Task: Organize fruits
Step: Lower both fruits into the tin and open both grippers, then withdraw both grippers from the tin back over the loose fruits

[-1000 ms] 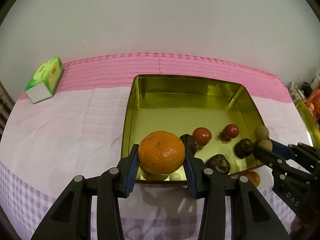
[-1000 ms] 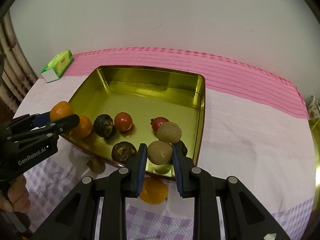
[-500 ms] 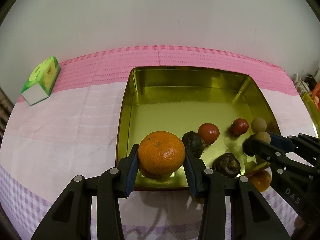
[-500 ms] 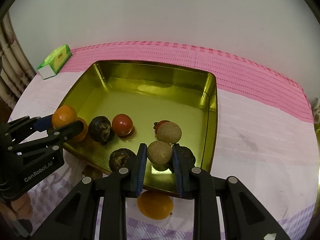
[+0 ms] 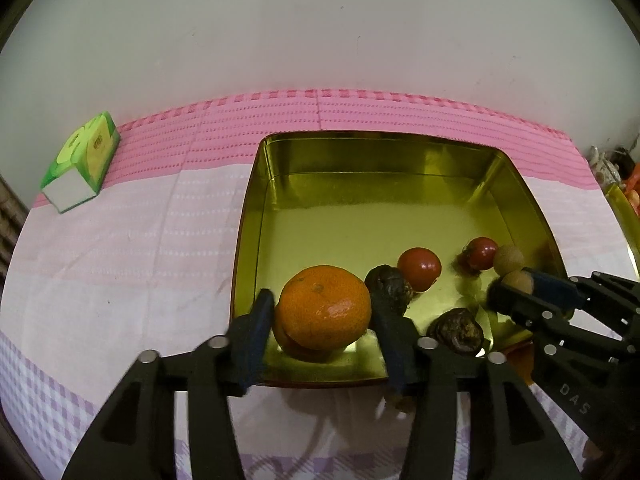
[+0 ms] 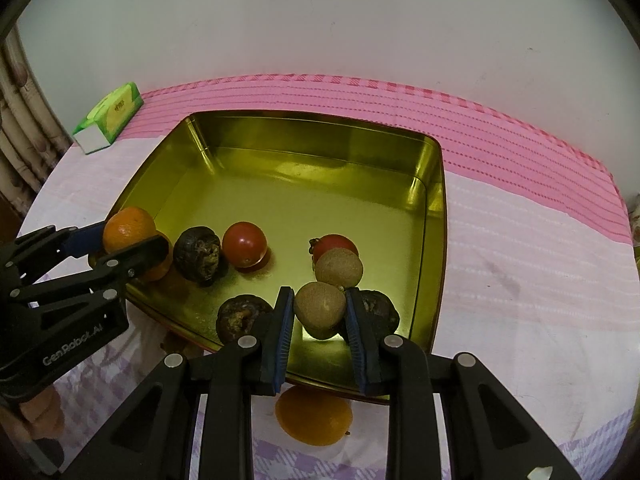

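Note:
My left gripper [image 5: 322, 312] is shut on an orange mandarin [image 5: 323, 307] and holds it over the front left corner of a gold metal tray [image 5: 360, 184]. My right gripper [image 6: 320, 316] is shut on a small tan round fruit [image 6: 320, 305] and holds it low over the tray's front right part [image 6: 430, 240]. In the tray lie two red tomatoes [image 6: 244, 244] [image 6: 334, 243], another tan fruit [image 6: 339, 267] and dark wrinkled fruits [image 6: 197, 254] [image 6: 238, 316] [image 6: 380, 312]. The left gripper also shows in the right wrist view [image 6: 128, 240].
Another orange fruit [image 6: 314, 416] lies on the pink and lilac tablecloth [image 6: 520, 272] just in front of the tray. A green tissue box [image 5: 82, 162] sits at the far left near the white wall. A second gold tray edge [image 5: 624, 216] shows at the far right.
Both grippers have moved forward over the tray with their fruits held. The mandarin and the tan fruit now hang lower, inside the tray's front rim.

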`<control>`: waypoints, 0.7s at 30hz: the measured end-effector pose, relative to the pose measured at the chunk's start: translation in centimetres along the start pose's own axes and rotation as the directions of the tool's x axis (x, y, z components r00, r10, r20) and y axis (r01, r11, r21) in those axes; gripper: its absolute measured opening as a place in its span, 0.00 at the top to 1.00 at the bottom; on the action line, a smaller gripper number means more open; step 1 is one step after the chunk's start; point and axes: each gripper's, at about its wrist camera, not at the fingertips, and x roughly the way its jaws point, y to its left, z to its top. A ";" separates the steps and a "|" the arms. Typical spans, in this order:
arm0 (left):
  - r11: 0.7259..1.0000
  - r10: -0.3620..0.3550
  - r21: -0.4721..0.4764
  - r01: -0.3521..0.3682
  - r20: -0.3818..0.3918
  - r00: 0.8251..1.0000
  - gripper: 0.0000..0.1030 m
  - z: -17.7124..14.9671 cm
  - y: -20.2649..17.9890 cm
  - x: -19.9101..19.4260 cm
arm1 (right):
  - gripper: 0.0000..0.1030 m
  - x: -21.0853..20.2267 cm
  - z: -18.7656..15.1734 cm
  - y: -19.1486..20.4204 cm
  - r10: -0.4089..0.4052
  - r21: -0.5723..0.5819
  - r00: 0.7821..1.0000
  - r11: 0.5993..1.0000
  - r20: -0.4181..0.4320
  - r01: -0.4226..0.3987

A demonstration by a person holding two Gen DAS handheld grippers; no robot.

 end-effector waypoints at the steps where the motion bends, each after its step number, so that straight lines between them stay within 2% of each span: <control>1: 1.000 0.005 0.002 -0.005 0.004 1.000 0.43 0.0 -0.1 -0.1 | 0.76 0.0 0.0 0.0 0.000 0.002 1.000 1.000 0.000 0.000; 6: 1.000 0.001 0.011 -0.001 0.007 1.000 0.38 0.1 -0.3 -0.3 | 0.72 -0.5 0.3 0.1 -0.003 0.004 1.000 1.000 0.008 0.003; 21: 1.000 0.007 -0.004 -0.007 0.059 0.998 0.38 -1.1 -0.7 -3.9 | 0.71 -3.6 -0.9 -0.1 0.000 0.044 0.999 0.999 0.052 -0.002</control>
